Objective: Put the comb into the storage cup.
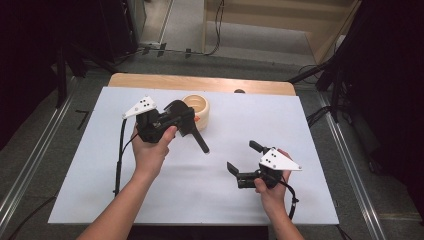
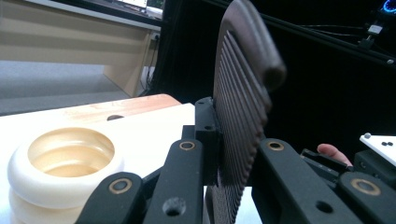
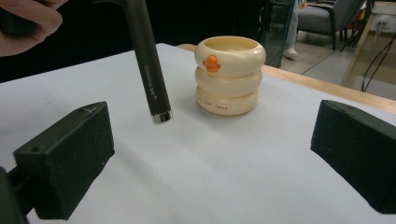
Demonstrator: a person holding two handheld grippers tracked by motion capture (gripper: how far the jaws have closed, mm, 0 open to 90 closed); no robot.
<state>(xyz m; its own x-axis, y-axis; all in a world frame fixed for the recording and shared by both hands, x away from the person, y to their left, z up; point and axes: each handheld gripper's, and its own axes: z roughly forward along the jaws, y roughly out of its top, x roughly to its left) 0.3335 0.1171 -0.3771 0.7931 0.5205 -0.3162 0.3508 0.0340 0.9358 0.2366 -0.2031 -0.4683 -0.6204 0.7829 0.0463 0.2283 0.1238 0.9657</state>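
Left claw (image 1: 176, 119): clamped on the ribbed head of a dark hairbrush (image 1: 192, 127), handle angled down over the white desk (image 1: 280, 125). Cream ringed holder (image 1: 198, 111): upright just beside it. Right claw (image 1: 243, 159): jaws spread, empty.

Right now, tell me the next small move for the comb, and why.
Probably tip the left gripper so the dark comb's handle points down, then carry it over the cream ringed holder. The jaws are shut on the comb's toothed end; its handle hangs free above the sheet, short of the holder's open top. The right gripper waits open.
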